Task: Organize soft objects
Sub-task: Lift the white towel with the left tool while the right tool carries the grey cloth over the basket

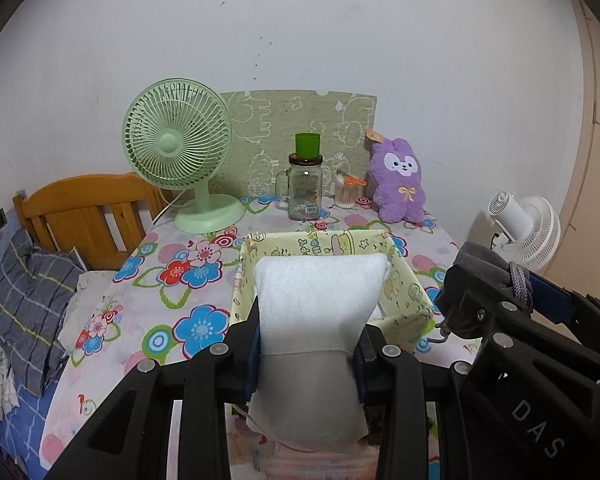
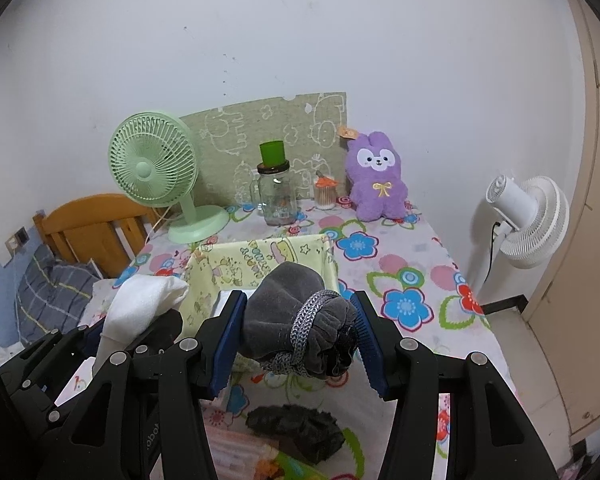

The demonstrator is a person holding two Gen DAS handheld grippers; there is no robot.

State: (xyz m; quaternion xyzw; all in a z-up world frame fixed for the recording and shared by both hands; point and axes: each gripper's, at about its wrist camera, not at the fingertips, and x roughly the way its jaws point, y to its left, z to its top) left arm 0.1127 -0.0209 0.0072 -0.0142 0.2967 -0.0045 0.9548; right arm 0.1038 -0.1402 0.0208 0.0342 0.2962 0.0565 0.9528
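A white padded pillow [image 1: 316, 304] is pinched between the blue pads of my left gripper [image 1: 310, 334], which is shut on it. The pillow hangs in front of a yellow cartoon-print fabric box [image 1: 406, 280] on the floral tablecloth. My right gripper [image 2: 299, 314] is shut on a grey velvet drawstring pouch [image 2: 288, 304], held above the box's near rim [image 2: 260, 254]. In the right wrist view the white pillow [image 2: 140, 304] shows at the left. The grey pouch [image 1: 488, 268] shows at the right of the left wrist view. A purple plush rabbit [image 2: 376, 176] sits at the table's back.
At the back stand a green desk fan [image 1: 180, 152], a glass jar with a green cup on top [image 1: 305, 184] and a jar of cotton swabs [image 1: 346, 194]. A dark crumpled cloth [image 2: 296, 430] lies near the front. A wooden headboard [image 1: 88, 216] is at left, a white fan [image 2: 528, 220] at right.
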